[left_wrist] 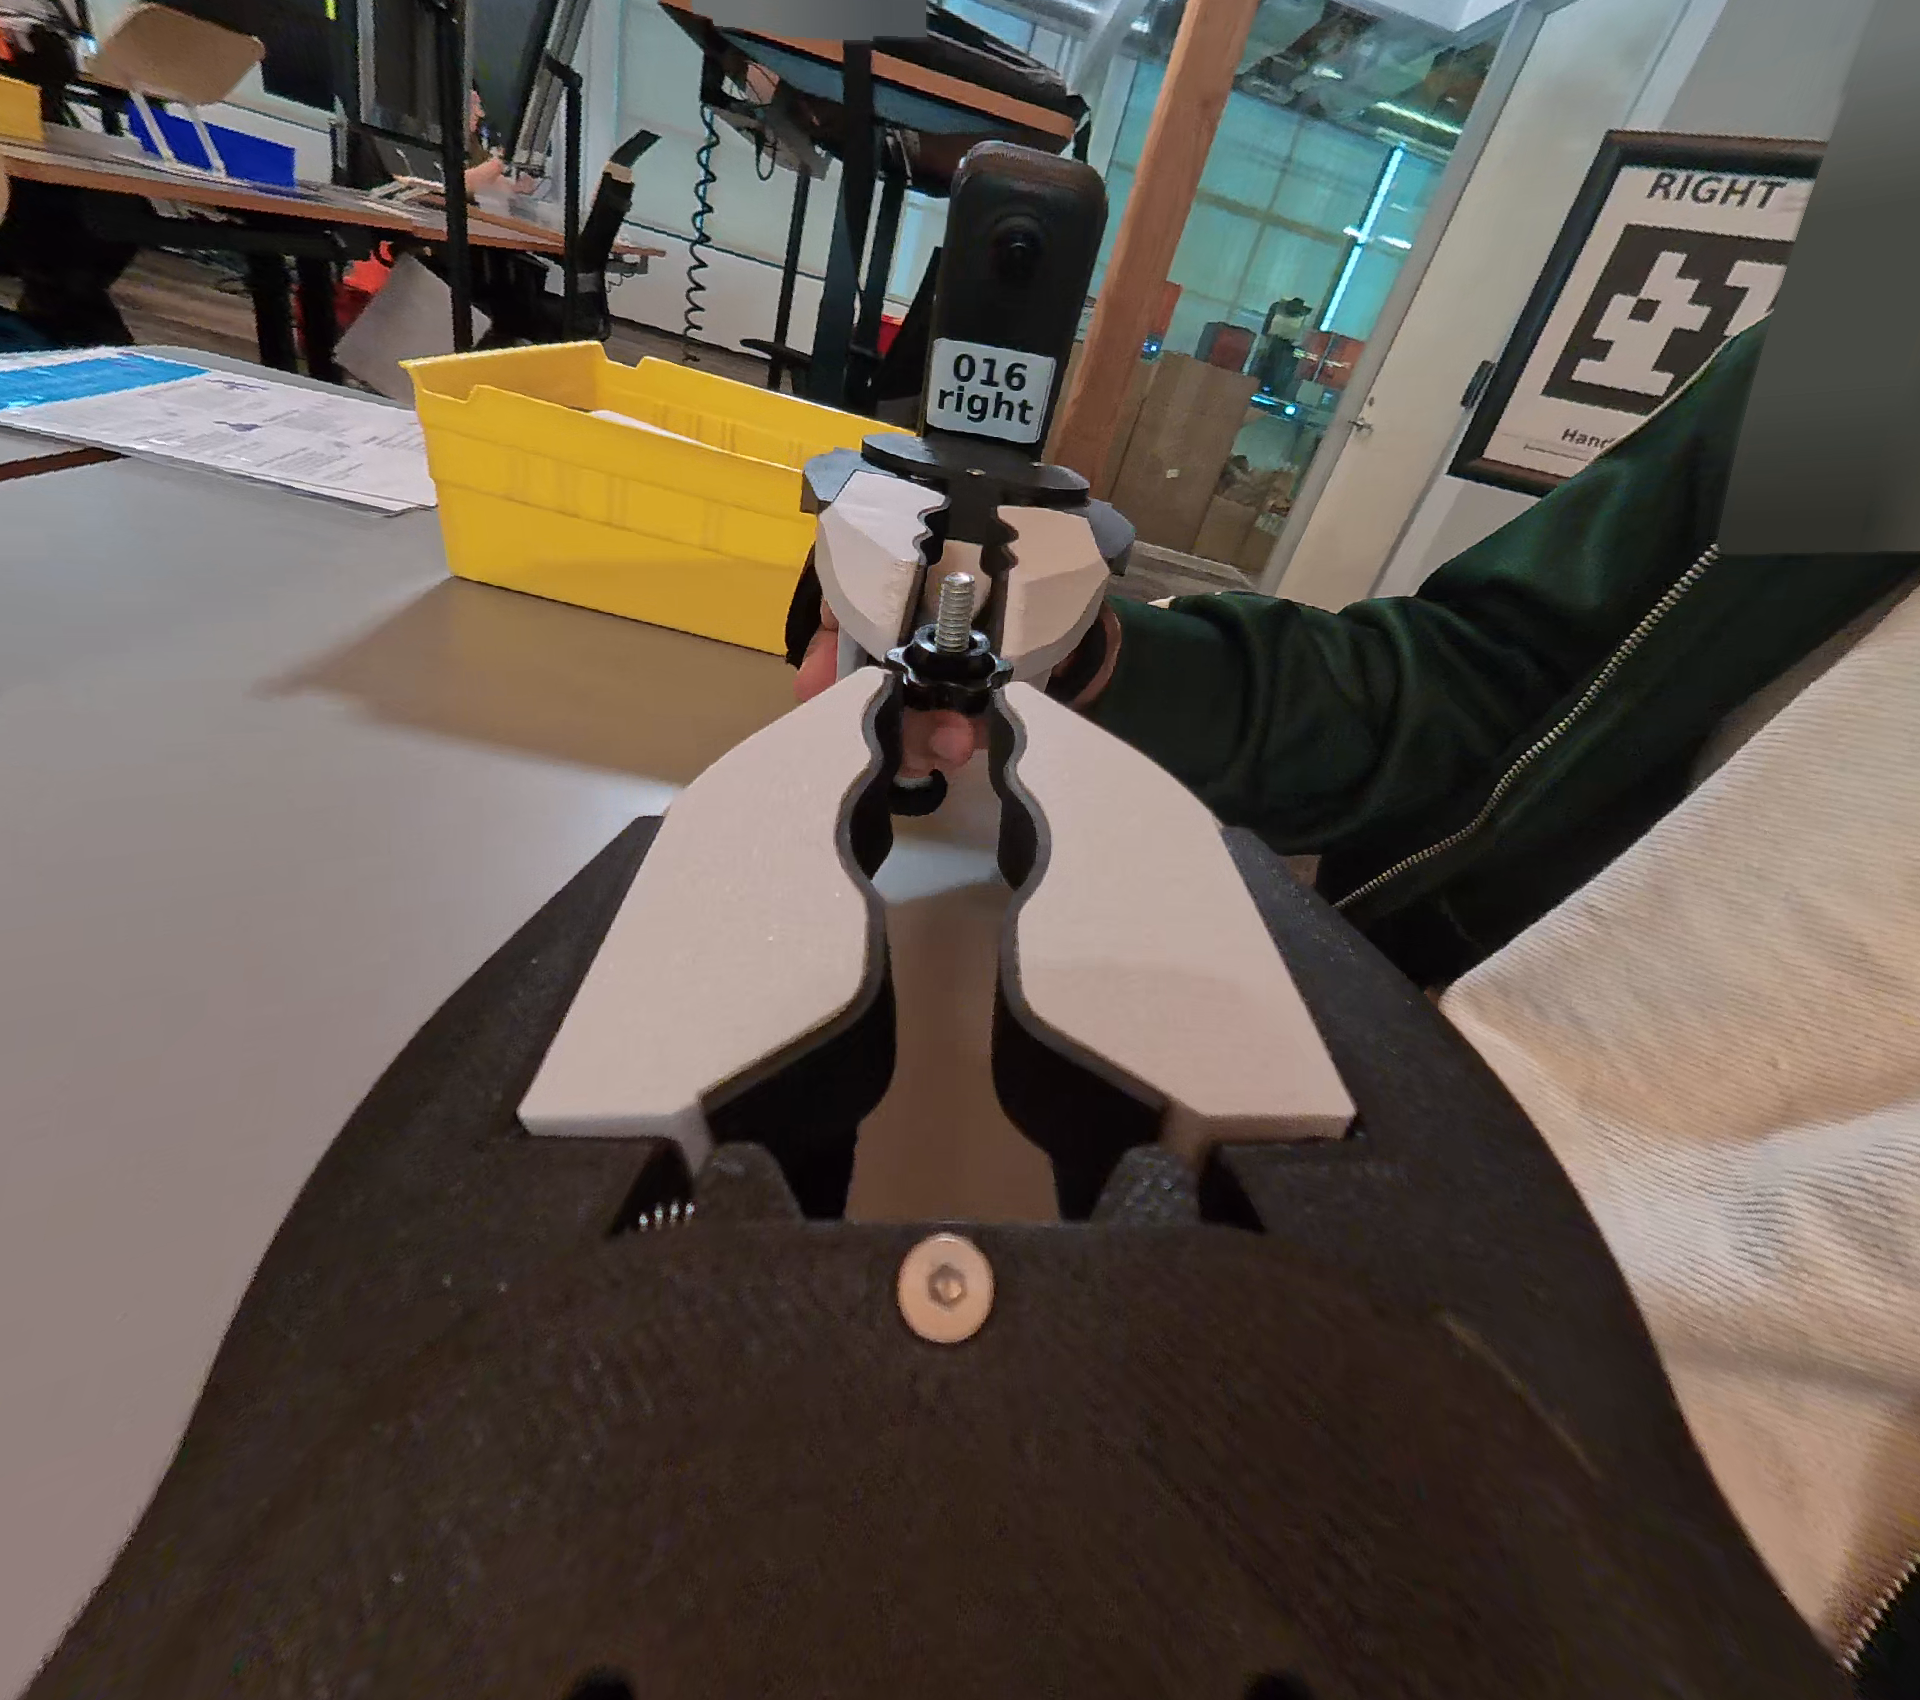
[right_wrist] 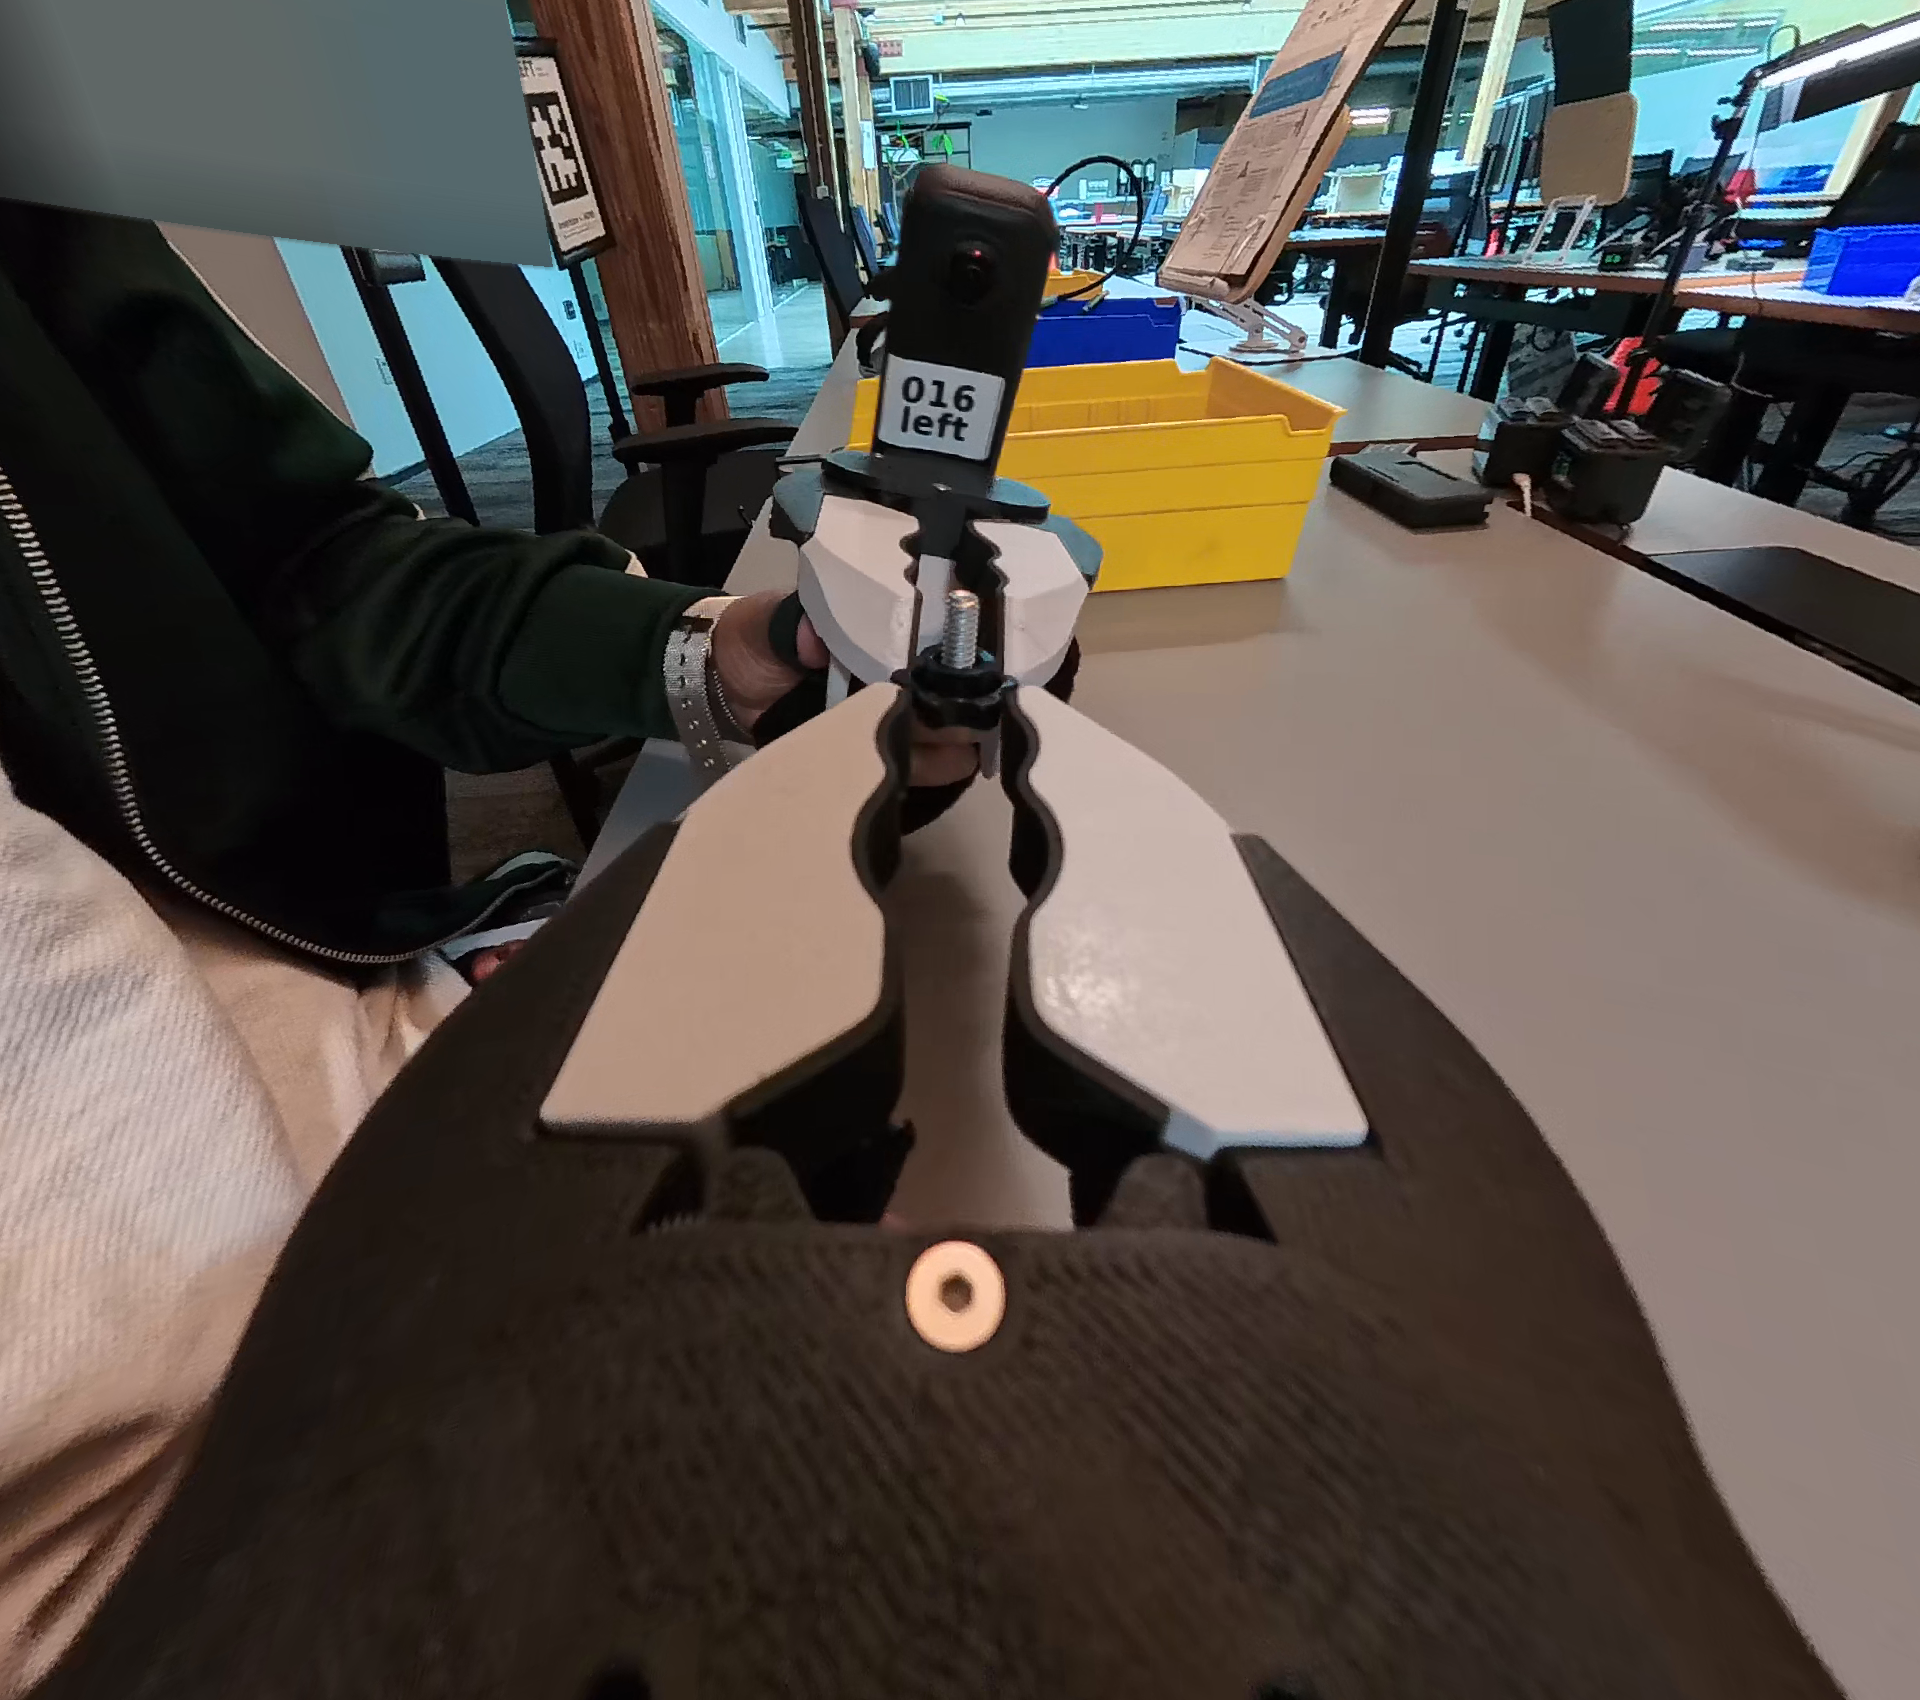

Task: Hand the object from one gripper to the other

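Observation:
A black knob with a threaded metal stud pointing up (left_wrist: 951, 668) sits between the two grippers, which face each other tip to tip above the grey table (left_wrist: 260, 819). In the left wrist view, my left gripper (left_wrist: 943, 700) has its grey fingertips closed on the knob, and the right gripper (left_wrist: 961, 601) meets it from the far side. In the right wrist view, my right gripper (right_wrist: 951, 705) is closed on the same knob (right_wrist: 951, 692), and the left gripper (right_wrist: 956, 616) faces it with the stud in front of its finger gap. Both seem to grip it.
A yellow bin (left_wrist: 623, 466) stands on the table behind the grippers; it also shows in the right wrist view (right_wrist: 1174, 466). Papers (left_wrist: 208, 424) lie at the far left. Black devices (right_wrist: 1413, 487) sit at the table's right. The person's green sleeves reach in from the body side. My two grippers' fingertips are within a few centimetres of each other.

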`<state>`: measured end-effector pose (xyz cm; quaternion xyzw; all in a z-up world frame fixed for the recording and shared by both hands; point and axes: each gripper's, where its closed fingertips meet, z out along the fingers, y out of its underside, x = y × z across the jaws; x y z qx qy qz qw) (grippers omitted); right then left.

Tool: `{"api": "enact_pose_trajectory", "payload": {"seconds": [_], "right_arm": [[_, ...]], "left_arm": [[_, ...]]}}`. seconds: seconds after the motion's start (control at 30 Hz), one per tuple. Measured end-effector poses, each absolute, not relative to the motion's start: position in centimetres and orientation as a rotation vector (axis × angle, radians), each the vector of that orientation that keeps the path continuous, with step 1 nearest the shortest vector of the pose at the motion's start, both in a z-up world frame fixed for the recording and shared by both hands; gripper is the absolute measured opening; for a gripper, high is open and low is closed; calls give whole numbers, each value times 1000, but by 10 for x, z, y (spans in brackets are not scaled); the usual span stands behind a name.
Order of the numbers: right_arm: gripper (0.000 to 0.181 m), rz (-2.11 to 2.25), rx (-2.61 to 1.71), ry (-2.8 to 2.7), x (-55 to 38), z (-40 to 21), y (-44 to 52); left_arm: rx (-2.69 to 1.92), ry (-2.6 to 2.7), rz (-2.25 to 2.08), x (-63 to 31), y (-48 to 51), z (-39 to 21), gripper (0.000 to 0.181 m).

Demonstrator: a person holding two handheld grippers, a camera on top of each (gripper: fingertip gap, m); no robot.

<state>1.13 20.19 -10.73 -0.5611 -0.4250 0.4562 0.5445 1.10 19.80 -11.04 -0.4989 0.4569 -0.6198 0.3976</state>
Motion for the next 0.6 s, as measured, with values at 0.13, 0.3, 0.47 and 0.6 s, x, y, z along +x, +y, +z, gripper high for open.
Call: {"api": "enact_pose_trajectory", "payload": {"seconds": [0.13, 0.3, 0.47, 0.6], "right_arm": [[16, 1105, -1322, -1018, 9, -106, 198], [16, 1102, -1325, -1044, 8, -108, 196], [16, 1103, -1334, -1034, 9, -107, 196], [16, 1093, -1326, -975, 12, -101, 202]], "left_arm": [[-1257, 1157, -1644, 10, 195, -109, 15], [-1257, 1189, -1659, 8, 192, -110, 15], [-1242, 1175, -1650, 9, 193, -109, 15], [-1267, 1116, -1600, 10, 203, -109, 40]]}}
